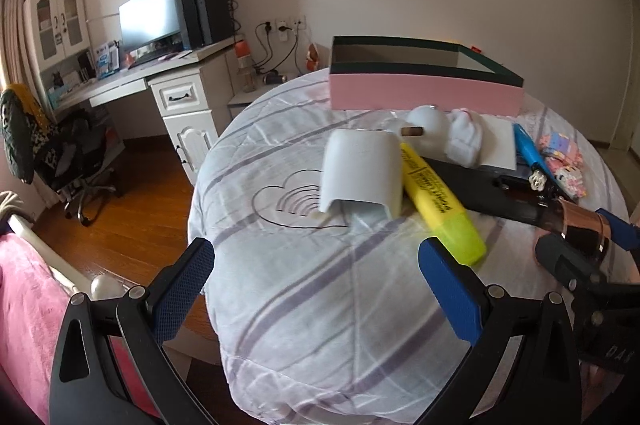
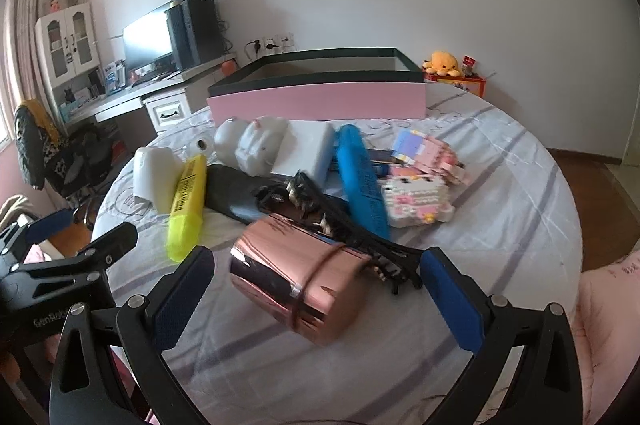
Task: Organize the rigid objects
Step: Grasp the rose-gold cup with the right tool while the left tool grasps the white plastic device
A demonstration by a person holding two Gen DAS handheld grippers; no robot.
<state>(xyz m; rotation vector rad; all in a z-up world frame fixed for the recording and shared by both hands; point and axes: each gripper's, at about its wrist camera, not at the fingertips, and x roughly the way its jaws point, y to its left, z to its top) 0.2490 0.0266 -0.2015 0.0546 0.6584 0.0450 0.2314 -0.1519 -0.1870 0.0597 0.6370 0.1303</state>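
Note:
A pile of small items lies on a quilt-covered round table [image 2: 500, 209]. In the right wrist view a rose-gold cylinder [image 2: 296, 277] lies on its side between the wide-open fingers of my right gripper [image 2: 316, 289], with gaps on both sides. Behind it are a black hair clip [image 2: 352, 229], a blue tube [image 2: 362, 181] and a yellow highlighter [image 2: 186, 201]. My left gripper [image 1: 316, 273] is open over bare quilt, just short of a white cup-like shell [image 1: 362, 171] and the yellow highlighter [image 1: 440, 197]. A pink box [image 1: 424, 81] with a dark rim stands open at the back.
Pink block toys [image 2: 424, 185], a white box [image 2: 308, 149] and white soft items [image 2: 256, 141] crowd the table's middle. A desk [image 1: 120, 81] with a monitor and a chair [image 1: 52, 153] stand to the left over wood floor. Pink bedding [image 1: 28, 305] is near left.

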